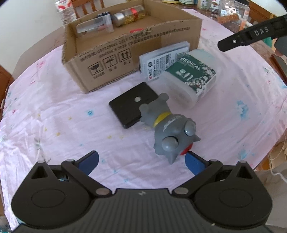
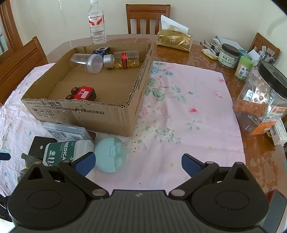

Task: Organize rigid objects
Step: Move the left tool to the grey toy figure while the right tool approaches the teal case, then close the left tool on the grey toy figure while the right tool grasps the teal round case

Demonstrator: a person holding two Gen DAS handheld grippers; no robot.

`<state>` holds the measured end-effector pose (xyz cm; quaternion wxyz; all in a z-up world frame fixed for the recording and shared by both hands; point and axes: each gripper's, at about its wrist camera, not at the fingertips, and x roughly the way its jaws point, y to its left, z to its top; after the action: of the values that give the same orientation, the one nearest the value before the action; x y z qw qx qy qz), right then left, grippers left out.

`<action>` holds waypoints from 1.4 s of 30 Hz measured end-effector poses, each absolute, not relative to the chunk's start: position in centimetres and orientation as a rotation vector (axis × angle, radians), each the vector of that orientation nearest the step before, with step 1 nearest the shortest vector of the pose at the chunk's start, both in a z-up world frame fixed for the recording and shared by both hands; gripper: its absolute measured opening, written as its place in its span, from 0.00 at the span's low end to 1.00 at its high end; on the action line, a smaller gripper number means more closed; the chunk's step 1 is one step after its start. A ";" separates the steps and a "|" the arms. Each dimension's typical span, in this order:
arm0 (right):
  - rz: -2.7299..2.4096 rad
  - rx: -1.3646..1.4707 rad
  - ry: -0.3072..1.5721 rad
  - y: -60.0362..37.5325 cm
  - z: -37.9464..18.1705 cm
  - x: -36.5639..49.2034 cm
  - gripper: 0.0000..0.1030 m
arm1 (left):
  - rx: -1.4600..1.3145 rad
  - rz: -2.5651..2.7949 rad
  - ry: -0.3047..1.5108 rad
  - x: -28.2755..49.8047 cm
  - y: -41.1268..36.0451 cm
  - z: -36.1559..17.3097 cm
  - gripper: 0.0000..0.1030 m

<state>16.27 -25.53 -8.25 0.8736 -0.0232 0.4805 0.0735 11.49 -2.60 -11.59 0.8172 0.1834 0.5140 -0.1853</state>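
A cardboard box (image 2: 114, 114) on the pink cloth holds a red toy car (image 2: 83, 93), a clear cup (image 2: 87, 61), a capsule bottle (image 2: 122, 59) and a dark cube (image 2: 101, 51). In front of the box lie a grey toy dog (image 1: 168, 127), a black flat case (image 1: 131, 105), a cotton swab tub (image 1: 192, 77) with a teal lid (image 2: 110, 155), and a flat labelled box (image 1: 161, 61). My left gripper (image 1: 141, 161) is open, its right finger beside the toy dog's head. My right gripper (image 2: 138, 163) is open and empty, next to the teal lid.
Jars (image 2: 228, 55), a large snack jar (image 2: 261, 100), a tissue pack (image 2: 174, 38) and a water bottle (image 2: 96, 23) stand on the bare table beyond the cloth. Wooden chairs (image 2: 147, 16) surround the table.
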 end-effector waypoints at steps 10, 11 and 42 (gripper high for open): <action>0.136 -0.040 1.025 -26.0 -8.8 15.9 1.00 | 0.482 -0.499 1.026 12.7 -5.5 -11.5 0.98; 0.134 -0.040 1.028 -26.0 -8.9 15.9 1.00 | 0.506 -0.513 1.010 12.7 -5.9 -11.4 0.98; 0.186 -0.058 1.051 -24.2 -9.3 15.6 1.00 | 0.546 -0.748 0.988 12.5 -5.2 -11.4 0.71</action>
<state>15.58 -24.21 -9.32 0.8606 -0.0277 0.5008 0.0884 12.54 -5.22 -11.40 0.7793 0.2526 0.4573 -0.3461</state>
